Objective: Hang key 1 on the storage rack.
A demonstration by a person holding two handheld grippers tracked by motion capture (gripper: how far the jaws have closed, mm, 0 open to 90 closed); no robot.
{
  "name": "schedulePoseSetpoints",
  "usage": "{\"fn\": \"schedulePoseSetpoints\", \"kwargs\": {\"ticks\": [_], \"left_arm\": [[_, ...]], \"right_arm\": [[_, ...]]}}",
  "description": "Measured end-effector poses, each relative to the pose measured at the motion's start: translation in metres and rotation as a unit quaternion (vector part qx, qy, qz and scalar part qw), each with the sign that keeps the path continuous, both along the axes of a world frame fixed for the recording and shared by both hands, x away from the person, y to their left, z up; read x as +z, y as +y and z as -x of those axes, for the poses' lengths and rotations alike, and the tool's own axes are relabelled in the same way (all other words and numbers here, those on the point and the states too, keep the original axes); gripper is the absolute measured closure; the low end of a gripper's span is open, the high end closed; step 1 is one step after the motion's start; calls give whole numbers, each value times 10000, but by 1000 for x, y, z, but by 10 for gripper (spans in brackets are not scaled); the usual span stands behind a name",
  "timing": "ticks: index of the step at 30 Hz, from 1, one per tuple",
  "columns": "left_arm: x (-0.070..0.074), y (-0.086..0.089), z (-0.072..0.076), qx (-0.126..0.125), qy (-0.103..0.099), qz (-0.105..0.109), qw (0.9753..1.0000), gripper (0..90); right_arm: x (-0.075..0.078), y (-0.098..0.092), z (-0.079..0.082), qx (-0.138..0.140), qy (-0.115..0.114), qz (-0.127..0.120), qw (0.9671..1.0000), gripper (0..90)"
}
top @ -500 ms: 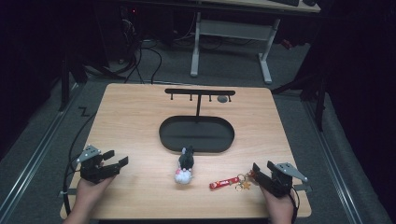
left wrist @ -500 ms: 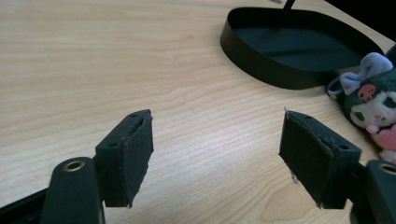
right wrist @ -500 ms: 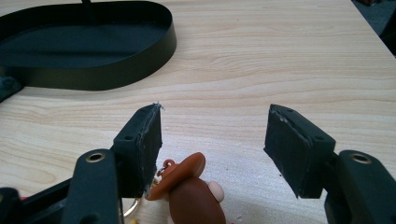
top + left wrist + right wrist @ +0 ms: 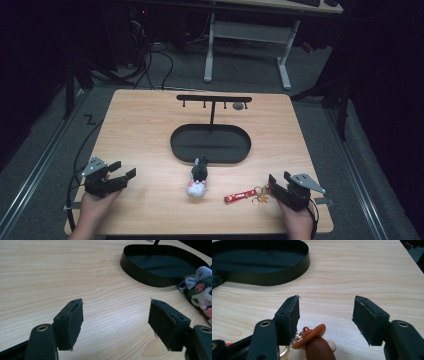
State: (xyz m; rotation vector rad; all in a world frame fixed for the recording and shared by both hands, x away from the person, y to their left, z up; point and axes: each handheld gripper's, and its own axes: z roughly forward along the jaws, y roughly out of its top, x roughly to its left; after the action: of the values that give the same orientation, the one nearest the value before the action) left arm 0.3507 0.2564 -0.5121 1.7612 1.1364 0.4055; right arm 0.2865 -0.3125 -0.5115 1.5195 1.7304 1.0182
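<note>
My left gripper (image 4: 123, 174) rests on the pale wooden table (image 4: 145, 130) near its front left corner, jaws spread wide with bare wood grain between them; my right gripper (image 4: 278, 181) sits near the front right corner, released too, jaws parted just over the brown charm (image 4: 315, 345) of the red keychain (image 4: 240, 195), not touching it; the plush toy (image 4: 198, 180) lies between my hands, just in front of the black oval tray (image 4: 182, 150); a black hook stand (image 4: 214, 99) rises from the tray; beyond the table the room is dark, with grey floor, trailing cables (image 4: 150, 65) and a white-legged desk (image 4: 245, 35).
</note>
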Motion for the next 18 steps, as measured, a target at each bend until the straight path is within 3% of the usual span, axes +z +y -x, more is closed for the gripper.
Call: {"fn": "schedulePoseSetpoints", "kwargs": {"ticks": [18], "left_arm": [[-2, -5, 0, -33, -17, -219, 9998, 291]], "right_arm": [[-1, 4, 0, 77, 16, 139, 9999, 392]]}}
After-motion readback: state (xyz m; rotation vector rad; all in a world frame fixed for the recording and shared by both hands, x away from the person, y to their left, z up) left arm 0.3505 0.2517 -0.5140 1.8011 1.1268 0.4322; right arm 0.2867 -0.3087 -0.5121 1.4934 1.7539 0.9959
